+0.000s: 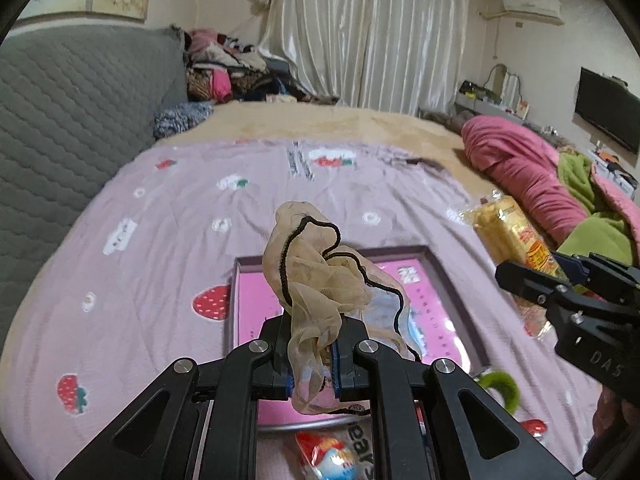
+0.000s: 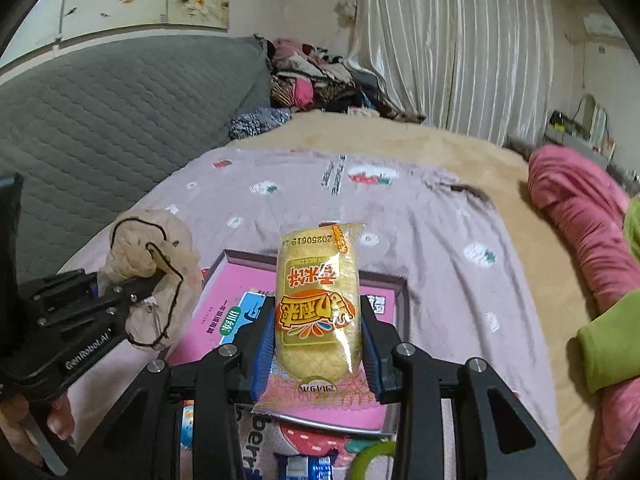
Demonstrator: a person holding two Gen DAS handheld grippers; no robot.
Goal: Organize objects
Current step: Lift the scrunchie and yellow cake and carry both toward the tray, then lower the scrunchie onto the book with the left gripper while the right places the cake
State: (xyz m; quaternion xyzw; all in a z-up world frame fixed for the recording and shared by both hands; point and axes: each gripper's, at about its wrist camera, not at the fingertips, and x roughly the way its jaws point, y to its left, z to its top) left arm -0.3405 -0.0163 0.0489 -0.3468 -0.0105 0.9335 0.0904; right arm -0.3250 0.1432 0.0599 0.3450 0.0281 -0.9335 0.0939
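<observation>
My left gripper (image 1: pixel 314 354) is shut on a sheer beige stocking with a black trim (image 1: pixel 316 276); the stocking bunches up above the jaws and hangs over the pink box. In the right wrist view the same gripper (image 2: pixel 136 292) and stocking (image 2: pixel 156 264) show at the left. My right gripper (image 2: pixel 316 344) is shut on a yellow rice cake packet (image 2: pixel 316 300), which stands up between the blue pads (image 2: pixel 262 344). Seen from the left wrist, the right gripper (image 1: pixel 560 292) holds that packet (image 1: pixel 512 240) at the right. A shallow pink box (image 1: pixel 256 304) lies open on the bed below both grippers; it appears again as the box (image 2: pixel 224 316).
A lilac strawberry-print sheet (image 1: pixel 160 220) covers the bed. Snack packets (image 1: pixel 324 456) and a green ring (image 1: pixel 500 390) lie near the box. A pink and green quilt (image 1: pixel 532 176) is heaped at the right, a grey quilted headboard (image 1: pixel 72 112) at the left. Clothes are piled at the back.
</observation>
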